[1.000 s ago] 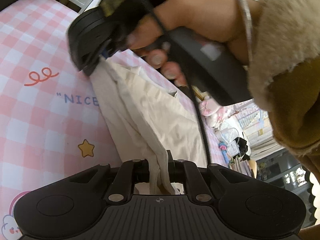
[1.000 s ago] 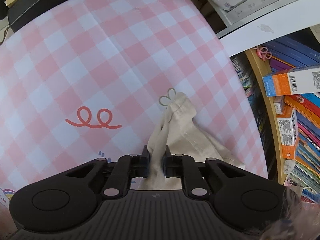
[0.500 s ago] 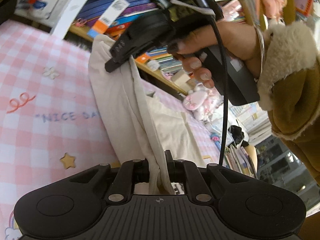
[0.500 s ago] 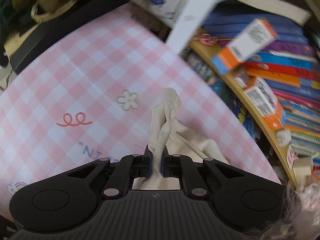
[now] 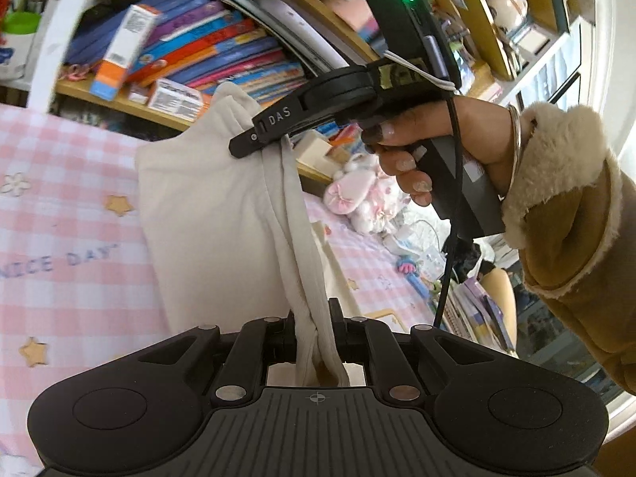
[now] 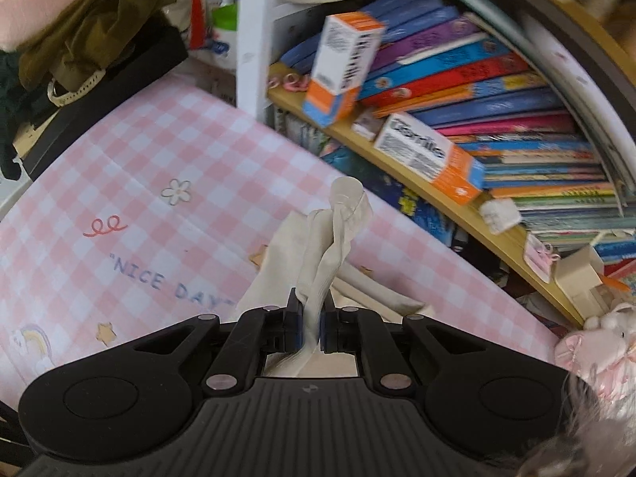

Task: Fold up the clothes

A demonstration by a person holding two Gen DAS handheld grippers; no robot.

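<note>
A cream garment (image 5: 206,206) hangs in the air over the pink checked bedsheet (image 5: 59,206). My left gripper (image 5: 314,330) is shut on one bunched edge of it at the bottom of the left wrist view. My right gripper (image 5: 254,141), held by a person's hand (image 5: 417,151), shows in the same view higher up, shut on another edge. In the right wrist view that gripper (image 6: 312,324) pinches a twisted strip of the cream garment (image 6: 330,246), the rest trailing down to the bedsheet (image 6: 139,198).
A curved wooden bookshelf (image 6: 437,194) full of books and small boxes runs just behind the bed. A pink plush toy (image 5: 357,194) lies at the bed's far side. Olive and dark clothing (image 6: 79,39) sits on a black surface at the upper left.
Both grippers have risen and pulled the garment up off the sheet. The right gripper climbed further and turned, so the bookshelf now fills the background. The cloth now hangs stretched between them.
</note>
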